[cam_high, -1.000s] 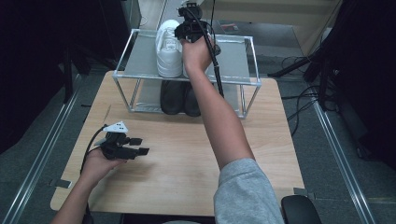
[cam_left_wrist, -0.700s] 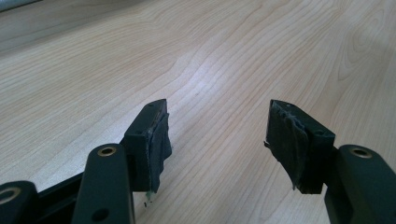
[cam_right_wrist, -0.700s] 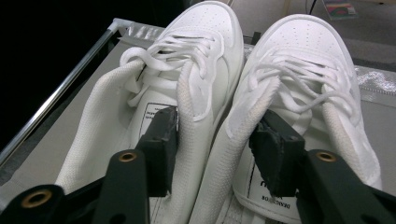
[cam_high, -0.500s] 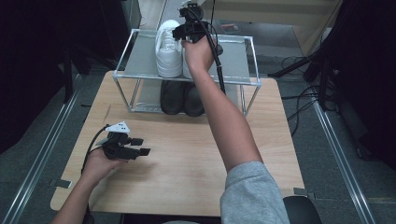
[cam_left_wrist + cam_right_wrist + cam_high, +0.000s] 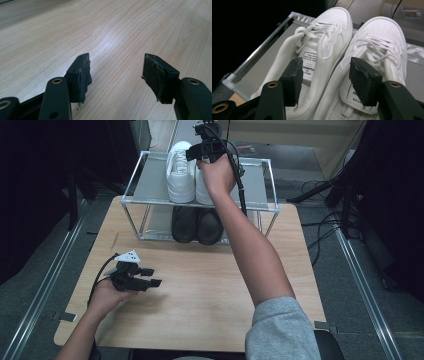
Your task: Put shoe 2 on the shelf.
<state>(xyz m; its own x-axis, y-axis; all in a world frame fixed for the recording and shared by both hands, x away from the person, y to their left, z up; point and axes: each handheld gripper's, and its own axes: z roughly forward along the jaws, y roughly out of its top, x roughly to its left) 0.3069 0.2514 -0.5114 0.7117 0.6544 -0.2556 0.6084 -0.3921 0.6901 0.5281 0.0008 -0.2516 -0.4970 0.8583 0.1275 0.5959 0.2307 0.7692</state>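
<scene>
A pair of white lace-up shoes (image 5: 181,172) stands side by side on the top shelf of a metal-framed rack (image 5: 150,180). My right gripper (image 5: 197,155) hangs just over their heel ends. In the right gripper view its jaws (image 5: 325,72) have just been opening and stand apart above the left shoe (image 5: 324,37) and the right shoe (image 5: 382,37). The shoes' neighbouring sides lie below the gap and the pads touch neither. My left gripper (image 5: 154,277) rests low on the wooden table (image 5: 210,290), open with nothing between its jaws (image 5: 116,72).
A pair of black shoes (image 5: 197,225) sits on the rack's lower shelf. The rack stands at the table's far edge. Metal rails run along the floor on both sides, and cables lie on the floor at the right.
The right hand has edged slightly toward the back of the shelf, still over the white shoes. The left hand and its gripper have stayed where they were.
</scene>
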